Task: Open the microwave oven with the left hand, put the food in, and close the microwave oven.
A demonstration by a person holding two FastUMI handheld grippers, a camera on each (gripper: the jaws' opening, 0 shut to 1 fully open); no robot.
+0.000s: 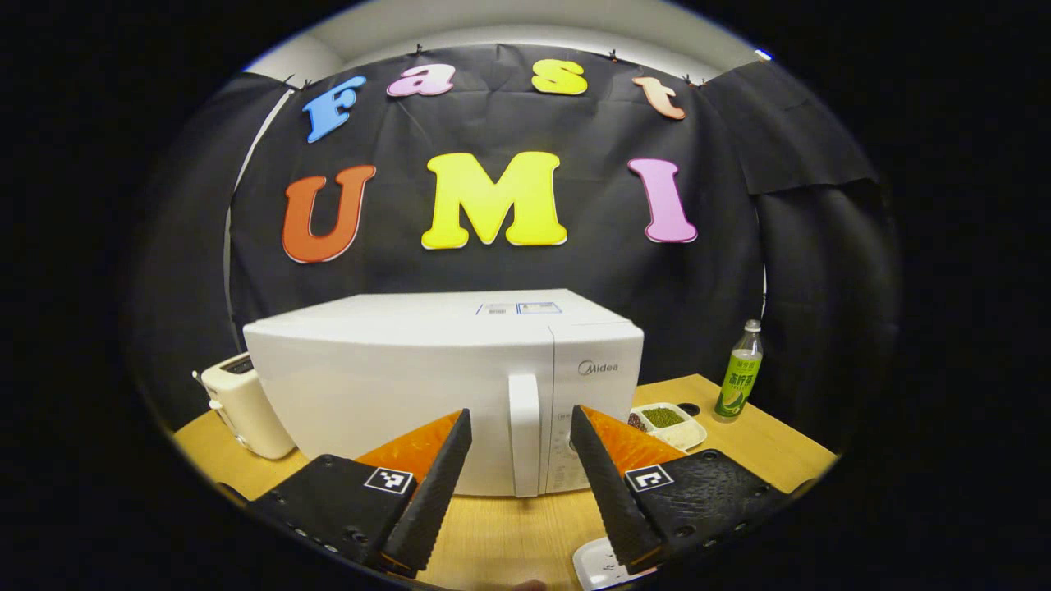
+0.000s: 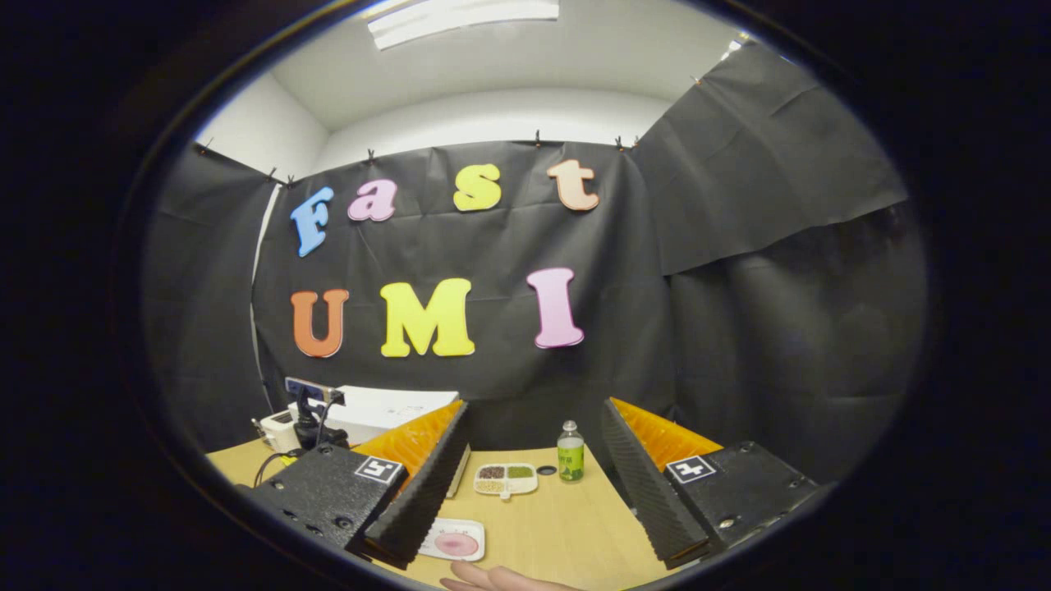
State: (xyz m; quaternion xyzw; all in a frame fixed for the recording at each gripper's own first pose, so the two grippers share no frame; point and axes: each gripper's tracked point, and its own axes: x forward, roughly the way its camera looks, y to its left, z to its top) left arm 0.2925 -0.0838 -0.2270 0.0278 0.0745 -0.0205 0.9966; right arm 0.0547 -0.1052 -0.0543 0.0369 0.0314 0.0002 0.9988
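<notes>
Even overhead light from ceiling panel (image 2: 464,18), bright glare there. Both views sharp centrally, strong fisheye bending at edges. Soft shadow under microwave (image 1: 410,369). No motion blur.

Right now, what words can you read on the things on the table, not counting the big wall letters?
"Midea": brand mark on the front of the microwave, at the top of its control panel.
Stickers on the microwave's top: too small to read.
Print on the control panel: too blurred to read.
Label on the green bottle: too small to read.
</notes>
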